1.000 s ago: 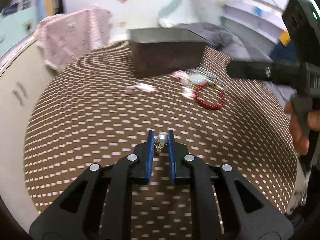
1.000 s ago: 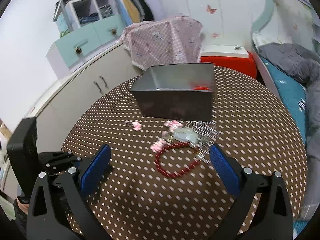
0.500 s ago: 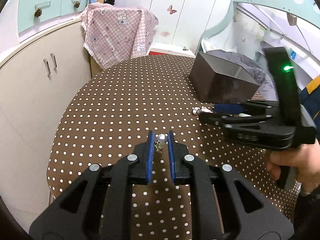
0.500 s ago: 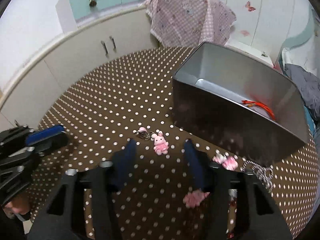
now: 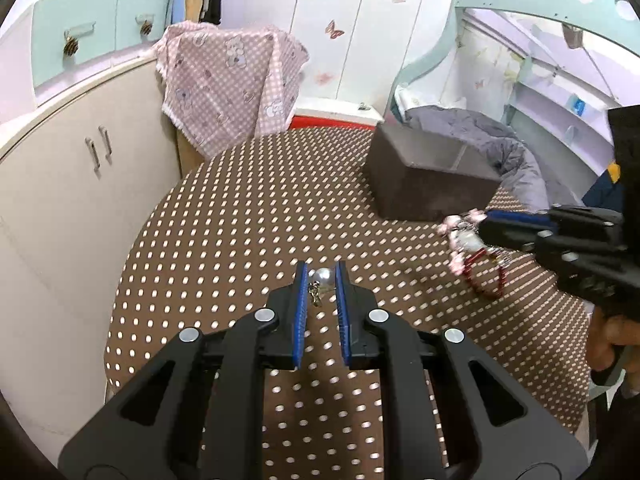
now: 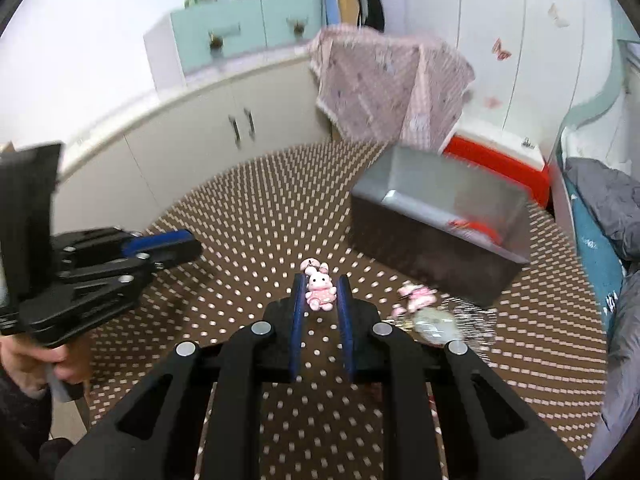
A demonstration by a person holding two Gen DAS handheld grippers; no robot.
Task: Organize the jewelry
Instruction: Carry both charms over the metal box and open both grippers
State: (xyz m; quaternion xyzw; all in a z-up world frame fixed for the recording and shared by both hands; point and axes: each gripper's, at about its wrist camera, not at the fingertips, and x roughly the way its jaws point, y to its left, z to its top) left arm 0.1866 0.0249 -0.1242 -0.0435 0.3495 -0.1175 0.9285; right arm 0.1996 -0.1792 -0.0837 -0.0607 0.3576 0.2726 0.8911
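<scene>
Bunny [image 6: 319, 286] now sits pinched in the right claw [image 6: 320, 292], whose jaws have just closed from wide. Left claw [image 5: 321, 286] grips the pearl [image 5: 322, 276]. Box [image 6: 436, 224] waits far right on the bench [image 6: 248, 216]; 2 pieces look ready to drop in.

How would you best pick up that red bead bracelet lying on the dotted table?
Grip one bare arc of the red bead bracelet from above, one tong finger inside the ring, one outside. It lies flat and open, and its far side tangles with the pink charms.

R gripper [image 6: 320, 292] closed on bunny charm [image 6: 319, 286], lifted
</scene>
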